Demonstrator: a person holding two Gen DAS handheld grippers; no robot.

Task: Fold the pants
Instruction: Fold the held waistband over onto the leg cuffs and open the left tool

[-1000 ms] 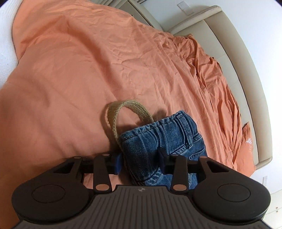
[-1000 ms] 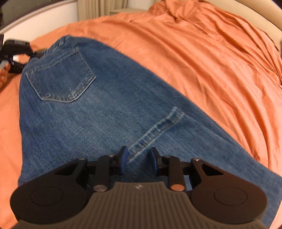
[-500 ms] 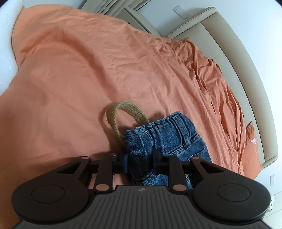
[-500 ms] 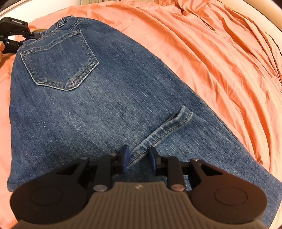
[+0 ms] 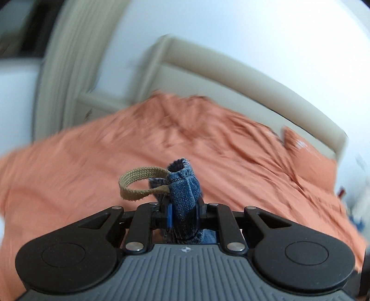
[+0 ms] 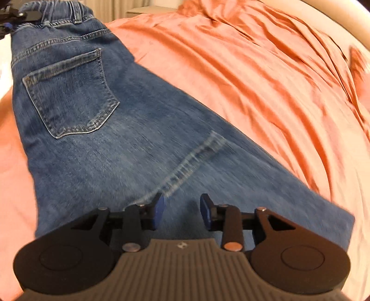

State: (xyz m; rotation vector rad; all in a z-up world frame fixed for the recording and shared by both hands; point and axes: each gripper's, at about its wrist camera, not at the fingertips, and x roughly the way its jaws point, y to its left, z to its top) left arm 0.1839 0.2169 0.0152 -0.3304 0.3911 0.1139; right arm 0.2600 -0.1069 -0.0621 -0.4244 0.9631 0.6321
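There is one pair of pants [image 6: 129,129], blue denim, on one orange sheet [image 6: 266,76] that covers the bed. On the pants one back pocket [image 6: 71,97] shows, and one tan loop [image 5: 141,185] comes out at the waistband. There are two claws. Behind the bed one beige headboard [image 5: 242,76] and one pale curtain [image 5: 69,64] show, both blurred.

The left claw [image 5: 183,214] is clamped on a bunched corner of the waistband, and its jaws are closing more. The denim stands up between the two fingers and goes past the tips; the tan loop hangs to the left of the fold. This corner is lifted above the sheet. In the right wrist view the same claw [image 6: 13,15] is at the top left edge, at the waistband.

The right claw [image 6: 182,209] has its jaws apart and they are opening. It is over the leg part of the pants, near the stitched seam [image 6: 192,159]. The denim lies under and in front of the fingers, but the pads do not press on it.

The pants lie flat from the waistband at the far left to the leg at the near right, back side up.
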